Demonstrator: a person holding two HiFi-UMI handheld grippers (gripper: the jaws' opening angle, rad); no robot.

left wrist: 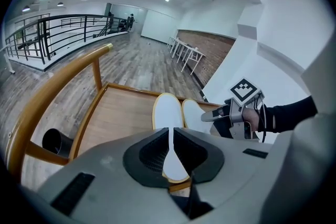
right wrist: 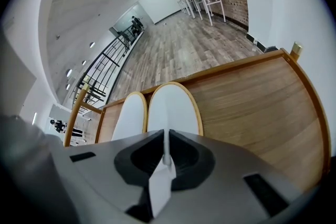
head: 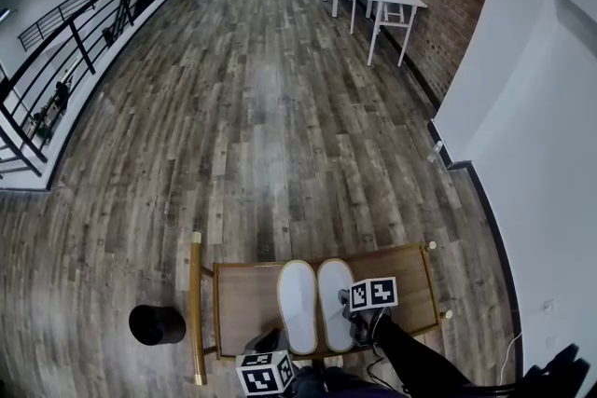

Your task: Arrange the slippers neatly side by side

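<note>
Two white slippers with tan rims lie side by side, toes pointing away, on a wooden tray table (head: pixel 410 280). My left gripper (head: pixel 280 345) is at the heel of the left slipper (head: pixel 298 305), its jaws shut on the slipper's thin heel edge (left wrist: pixel 172 139). The right gripper (head: pixel 353 317) is at the heel of the right slipper (head: pixel 334 298), and its jaws pinch that slipper's white heel edge (right wrist: pixel 166 150). In the right gripper view the right slipper (right wrist: pixel 173 107) touches the left slipper (right wrist: pixel 130 115). The left gripper view shows the right gripper (left wrist: pixel 210 117) beside the right slipper (left wrist: pixel 193 113).
A brass rail (head: pixel 195 312) runs along the table's left side, with a black round bin (head: pixel 156 324) on the floor beyond it. A white wall (head: pixel 522 107) stands close on the right. White tables (head: pixel 373 0) and a black railing (head: pixel 65 61) are far off across the wood floor.
</note>
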